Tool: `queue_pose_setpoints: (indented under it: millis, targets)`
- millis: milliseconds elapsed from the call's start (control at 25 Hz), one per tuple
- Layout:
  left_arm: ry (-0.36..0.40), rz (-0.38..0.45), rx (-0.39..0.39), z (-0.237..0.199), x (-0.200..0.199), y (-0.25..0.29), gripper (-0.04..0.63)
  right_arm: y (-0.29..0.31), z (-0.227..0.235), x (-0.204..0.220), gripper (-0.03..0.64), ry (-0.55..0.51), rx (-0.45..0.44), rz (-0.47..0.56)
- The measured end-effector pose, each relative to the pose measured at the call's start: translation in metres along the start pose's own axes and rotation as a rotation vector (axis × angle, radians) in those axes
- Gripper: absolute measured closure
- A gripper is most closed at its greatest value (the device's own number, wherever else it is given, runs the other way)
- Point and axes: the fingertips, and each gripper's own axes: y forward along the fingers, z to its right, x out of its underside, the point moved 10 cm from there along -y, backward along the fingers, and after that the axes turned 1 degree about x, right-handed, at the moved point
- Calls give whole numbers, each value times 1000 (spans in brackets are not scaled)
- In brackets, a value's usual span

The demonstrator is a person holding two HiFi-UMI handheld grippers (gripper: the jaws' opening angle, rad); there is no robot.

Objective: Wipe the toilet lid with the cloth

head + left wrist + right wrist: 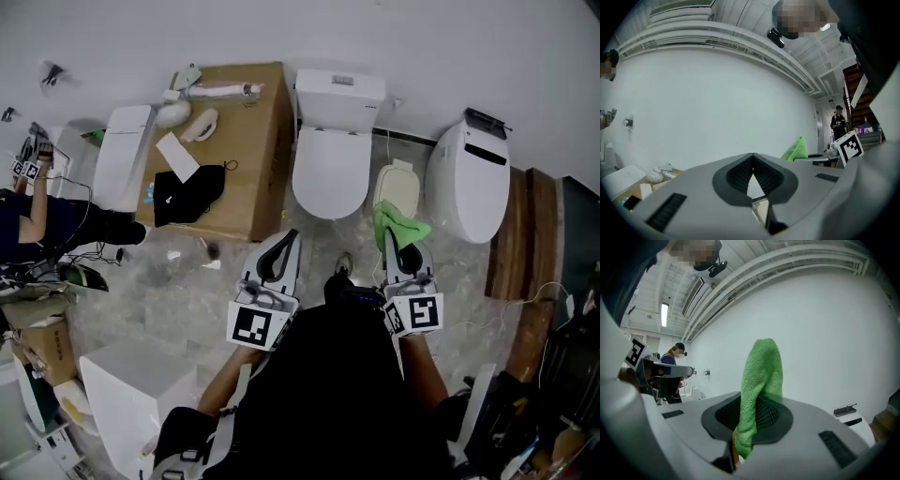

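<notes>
A white toilet stands against the far wall with its lid (329, 172) down. My right gripper (391, 234) is shut on a green cloth (397, 228), held in front of the toilet and a little to its right; in the right gripper view the green cloth (761, 385) sticks up out of the closed jaws. My left gripper (291, 236) is shut and holds nothing, just in front of the toilet's left side. In the left gripper view its jaws meet at the tip (753, 157) and the cloth (798, 149) shows to the right.
A brown cardboard box (251, 159) with a black cloth and small items stands left of the toilet. A second white toilet (469, 178) and a cream bin (397, 187) are on the right. Wooden planks (523, 234) lie far right. A person (37, 220) sits at the left.
</notes>
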Motion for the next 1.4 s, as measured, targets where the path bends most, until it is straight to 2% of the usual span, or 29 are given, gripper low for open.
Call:
queue_pose_setpoints:
  millis: [240,360,520,880,1040,1240,1400]
  targets:
    - [-7,-21,-23,18,0,60,594,41,70,6,565,9,-37,5]
    - [2,-53,-27,21,0,84,594,62,94,10,565,0,-56,-2]
    - [14,-56,-40,15,-2,111,594,86,114,15,565,-19,-58,-38]
    - [-44,-66,7,-38,14,190,594,173,144,41,566,-100,-45,-169]
    - [-70,-83,44,-62,22,232,594,213,158,59,565,-97,-32,-247]
    - [-95,-135,62,-94,44,270,594,274,177,98,565,-125,-36,-344]
    - [-116,-171,64,-118,68,293,594,326,190,150,565,-199,-48,-449]
